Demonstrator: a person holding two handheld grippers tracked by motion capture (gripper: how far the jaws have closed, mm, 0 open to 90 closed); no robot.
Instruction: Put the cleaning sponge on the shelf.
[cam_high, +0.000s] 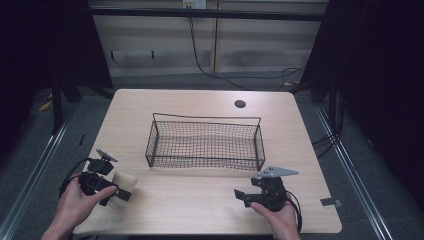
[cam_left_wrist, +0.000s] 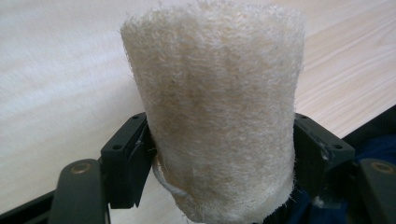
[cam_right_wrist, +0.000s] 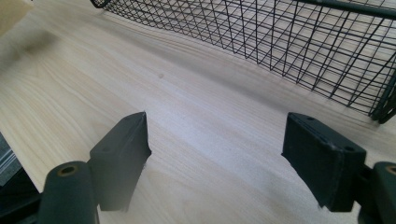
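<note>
My left gripper (cam_high: 118, 191) is clamped on the cream fuzzy roll (cam_high: 121, 184), both jaws pressed against its sides at about 8 o'clock on the table (cam_high: 200, 210), near the front-left edge and apart from the wire basket (cam_high: 205, 142). My right gripper (cam_high: 245, 197) rests low at about 5 o'clock with its jaws spread wide and nothing between them, just in front of the basket's near wall. As I judge it, the grasp is done, while the carry toward 12 o'clock and the drop into the basket, which lies empty, are left.
</note>
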